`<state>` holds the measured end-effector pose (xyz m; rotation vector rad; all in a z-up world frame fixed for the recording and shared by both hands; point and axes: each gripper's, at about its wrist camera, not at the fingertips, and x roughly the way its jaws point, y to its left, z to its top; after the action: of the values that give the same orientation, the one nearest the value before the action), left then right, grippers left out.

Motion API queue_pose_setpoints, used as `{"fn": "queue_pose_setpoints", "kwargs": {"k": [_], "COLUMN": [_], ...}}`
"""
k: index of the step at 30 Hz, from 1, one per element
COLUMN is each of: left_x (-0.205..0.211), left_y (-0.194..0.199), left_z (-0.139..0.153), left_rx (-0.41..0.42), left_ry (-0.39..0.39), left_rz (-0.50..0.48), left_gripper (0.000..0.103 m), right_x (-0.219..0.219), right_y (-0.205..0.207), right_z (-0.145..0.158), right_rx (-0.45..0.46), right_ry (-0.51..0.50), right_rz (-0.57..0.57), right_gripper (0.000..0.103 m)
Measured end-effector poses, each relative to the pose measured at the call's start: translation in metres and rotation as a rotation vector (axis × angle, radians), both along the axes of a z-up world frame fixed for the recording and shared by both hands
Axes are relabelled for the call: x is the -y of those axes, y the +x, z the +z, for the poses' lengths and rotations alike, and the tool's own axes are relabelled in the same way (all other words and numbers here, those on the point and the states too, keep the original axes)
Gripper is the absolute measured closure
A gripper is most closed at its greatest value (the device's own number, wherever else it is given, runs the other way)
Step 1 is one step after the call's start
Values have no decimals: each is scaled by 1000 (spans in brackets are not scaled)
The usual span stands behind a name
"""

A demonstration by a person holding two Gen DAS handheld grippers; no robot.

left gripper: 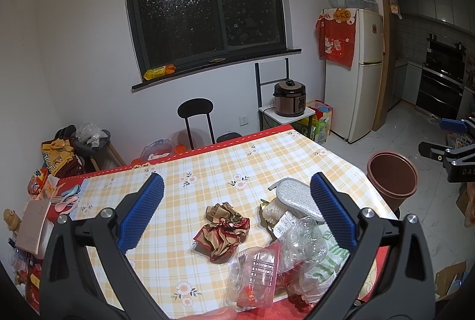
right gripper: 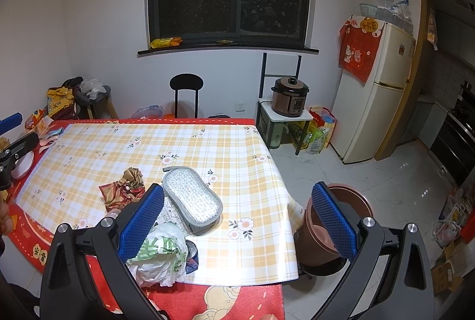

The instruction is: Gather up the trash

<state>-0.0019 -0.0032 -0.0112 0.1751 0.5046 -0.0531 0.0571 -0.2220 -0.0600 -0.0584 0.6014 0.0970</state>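
Trash lies on the checked tablecloth (left gripper: 207, 171): a crumpled red and brown wrapper (left gripper: 222, 228), a clear plastic clamshell (left gripper: 255, 275), crinkled clear plastic (left gripper: 299, 245) and a white and green plastic bag (right gripper: 160, 254). The wrapper also shows in the right wrist view (right gripper: 121, 189). A grey mesh pad (right gripper: 193, 201) lies by the pile. A brown bin (left gripper: 392, 177) stands on the floor off the table's right edge. My left gripper (left gripper: 237, 213) is open above the trash. My right gripper (right gripper: 237, 219) is open over the table's right edge, bin (right gripper: 326, 231) beside it.
Black chair (left gripper: 196, 121) behind the table. A rice cooker (left gripper: 289, 98) on a small stand and a white fridge (left gripper: 359, 73) are at the right. Spoons and clutter (left gripper: 65, 198) crowd the table's left end. Cardboard boxes (right gripper: 448, 269) sit on the floor at right.
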Motion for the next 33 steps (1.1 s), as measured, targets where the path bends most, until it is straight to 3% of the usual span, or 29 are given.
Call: {"fn": "queue_pose_setpoints", "kwargs": {"k": [10, 13, 19, 28, 33], "left_x": [-4, -12, -34, -61, -68], "left_y": [-2, -3, -6, -14, -21], "left_z": [-5, -17, -51, -110, -130], "left_rx": [-4, 5, -55, -179, -204], "left_ry": [-26, -47, -102, -170, -222], "left_rz": [-8, -5, 35, 122, 168], "left_gripper": [6, 6, 6, 6, 6], "right_x": [-7, -12, -33, -72, -95], "right_y": [-1, 0, -1, -9, -12], "right_z": [-8, -17, -54, -104, -120], "right_rx": [-16, -22, -39, -116, -145], "right_ry": [69, 131, 207, 197, 161], "right_rz": [33, 59, 110, 204, 260], "right_gripper": [5, 5, 5, 5, 5]}}
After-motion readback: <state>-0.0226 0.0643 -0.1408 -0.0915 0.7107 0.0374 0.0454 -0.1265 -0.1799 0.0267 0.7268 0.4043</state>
